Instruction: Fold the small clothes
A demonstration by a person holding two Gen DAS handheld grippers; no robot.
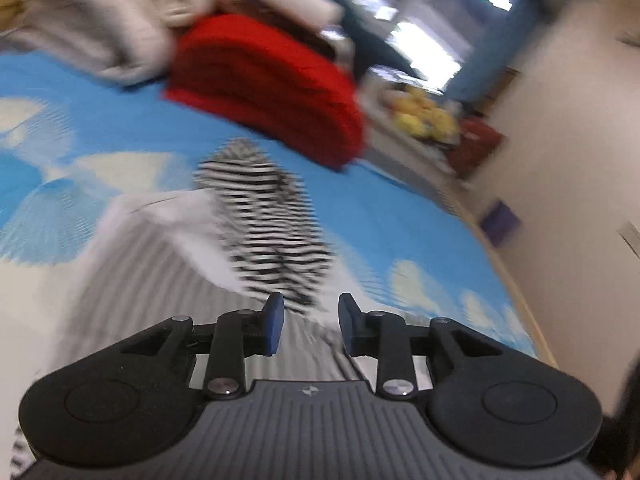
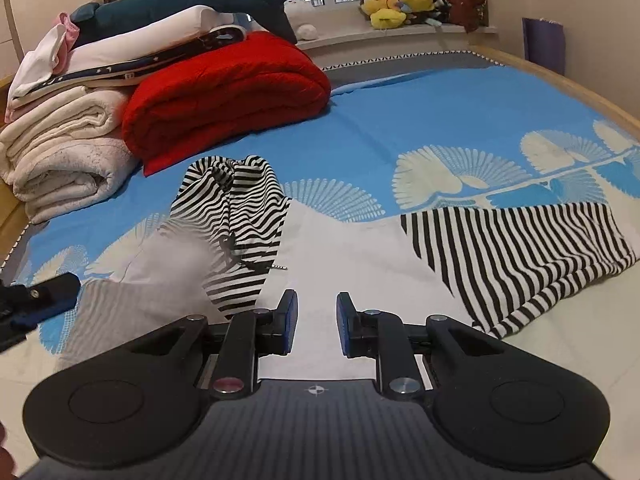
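Both claws free above a half-folded shirt on the bed

The white shirt (image 2: pixel 352 264) lies on the blue bedspread (image 2: pixel 400 128), its left striped sleeve (image 2: pixel 244 220) folded in at 11 o'clock, the right sleeve (image 2: pixel 540 252) spread at 2 o'clock. Left claw (image 1: pixel 310 326) and right claw (image 2: pixel 316 322) gape, holding nothing. Best next: pinch the spread sleeve's cuff and lay it inward flat.

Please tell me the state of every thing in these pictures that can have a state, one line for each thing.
Left gripper: open, holding nothing; its picture is blurred.
Right gripper: open, holding nothing.
Garment body: white, spread flat on the bed.
Left striped sleeve: folded in over the body, bunched.
Right striped sleeve: spread out flat, not yet folded.
Red quilt: folded.
Cream blankets: folded, stacked.
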